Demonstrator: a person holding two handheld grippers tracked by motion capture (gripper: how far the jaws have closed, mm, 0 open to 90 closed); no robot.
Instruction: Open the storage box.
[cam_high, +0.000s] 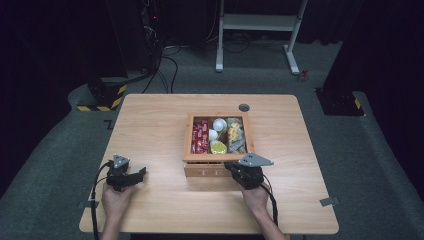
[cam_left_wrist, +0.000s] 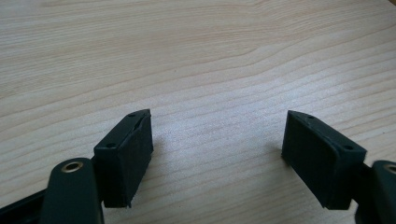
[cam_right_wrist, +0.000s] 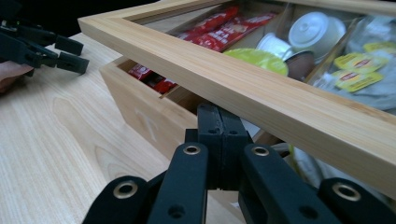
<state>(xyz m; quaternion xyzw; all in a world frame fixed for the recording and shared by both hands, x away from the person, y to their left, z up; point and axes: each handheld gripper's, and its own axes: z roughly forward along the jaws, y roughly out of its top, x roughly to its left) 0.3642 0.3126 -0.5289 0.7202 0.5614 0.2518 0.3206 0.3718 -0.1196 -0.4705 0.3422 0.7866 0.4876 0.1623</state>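
Lid hides right gripper jaws' tips

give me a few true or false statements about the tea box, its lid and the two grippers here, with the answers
1. The right gripper has its jaws pressed together under the front edge of the lid. True.
2. The lid lies flat and closed on the wooden tea box. False: in the right gripper view its front edge is lifted off the box, with a gap below it.
3. The left gripper holds a red packet. False: its jaws stand apart over the bare table, with nothing between them.
4. Red packets fill the box's left compartment in the high view. True.
5. The lid is solid wood. False: it is a frame with a clear pane, and the contents show through.
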